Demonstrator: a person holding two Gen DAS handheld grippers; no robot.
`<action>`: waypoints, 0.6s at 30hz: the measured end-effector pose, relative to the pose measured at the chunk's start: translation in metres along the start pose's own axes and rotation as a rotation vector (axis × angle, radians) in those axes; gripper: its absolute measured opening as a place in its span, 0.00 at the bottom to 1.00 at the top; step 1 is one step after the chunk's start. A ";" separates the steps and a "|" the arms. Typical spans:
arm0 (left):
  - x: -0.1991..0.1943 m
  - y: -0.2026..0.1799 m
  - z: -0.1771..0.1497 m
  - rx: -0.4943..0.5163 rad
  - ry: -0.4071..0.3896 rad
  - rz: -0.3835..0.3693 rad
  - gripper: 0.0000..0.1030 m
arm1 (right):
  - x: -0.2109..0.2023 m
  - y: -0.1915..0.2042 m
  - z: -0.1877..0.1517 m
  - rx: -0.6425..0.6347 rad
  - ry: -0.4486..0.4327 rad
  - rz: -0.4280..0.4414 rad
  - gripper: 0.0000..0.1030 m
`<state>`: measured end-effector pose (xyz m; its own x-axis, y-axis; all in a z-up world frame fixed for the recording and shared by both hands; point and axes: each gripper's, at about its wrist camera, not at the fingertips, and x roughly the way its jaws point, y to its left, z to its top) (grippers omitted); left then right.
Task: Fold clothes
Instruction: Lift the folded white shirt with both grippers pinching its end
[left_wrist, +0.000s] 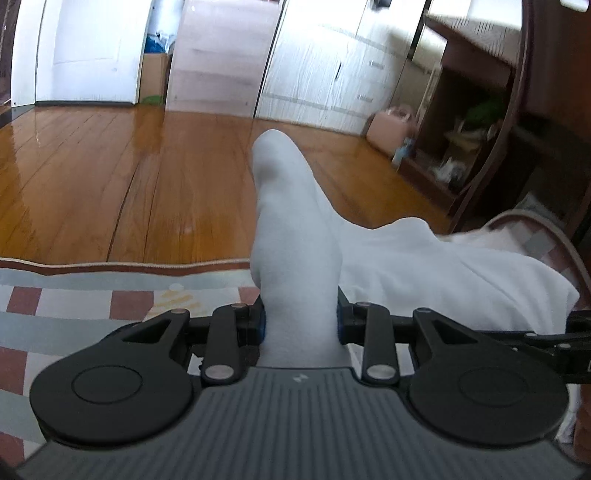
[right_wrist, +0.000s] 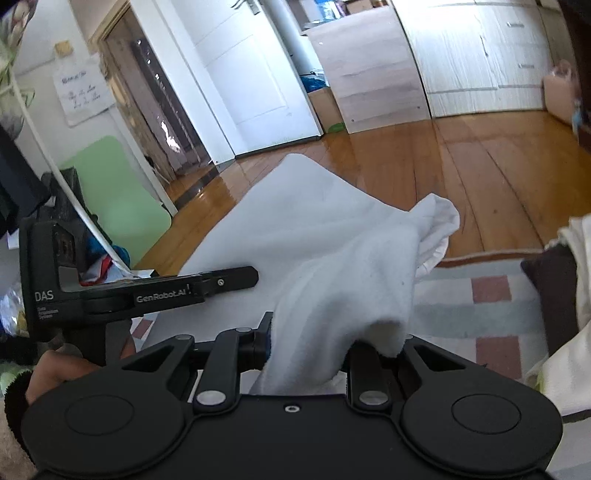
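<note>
both hand-held grippers are pinching the same white garment (left_wrist: 295, 229). the left hand-held gripper (left_wrist: 300, 319) has a bunched edge pressed between its pads, cloth standing up past the tips. the right hand-held gripper (right_wrist: 308, 343) grips another bunch, with the rest draping left toward the other tool. the garment hangs lifted above a checked rug (left_wrist: 74, 306), with wood floor (left_wrist: 129, 177) beyond. judging by this, folding is early: the cloth is gathered and raised, not laid flat, no crease visible. spreading and every fold appear left.
</note>
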<state>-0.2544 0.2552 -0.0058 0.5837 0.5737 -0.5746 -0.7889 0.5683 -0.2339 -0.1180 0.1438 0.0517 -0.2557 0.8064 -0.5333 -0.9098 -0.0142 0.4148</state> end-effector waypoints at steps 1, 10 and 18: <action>0.008 -0.003 0.000 0.008 0.015 0.012 0.29 | 0.005 -0.008 -0.002 0.019 0.001 0.005 0.24; 0.056 -0.038 0.003 0.125 0.086 0.037 0.29 | 0.021 -0.053 -0.018 0.025 -0.073 -0.026 0.23; 0.068 -0.085 0.033 0.273 0.050 -0.023 0.29 | -0.010 -0.069 -0.024 0.030 -0.258 -0.081 0.23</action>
<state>-0.1413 0.2657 0.0007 0.5852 0.5332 -0.6110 -0.6908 0.7224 -0.0312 -0.0609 0.1220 0.0107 -0.0876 0.9280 -0.3620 -0.9127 0.0709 0.4025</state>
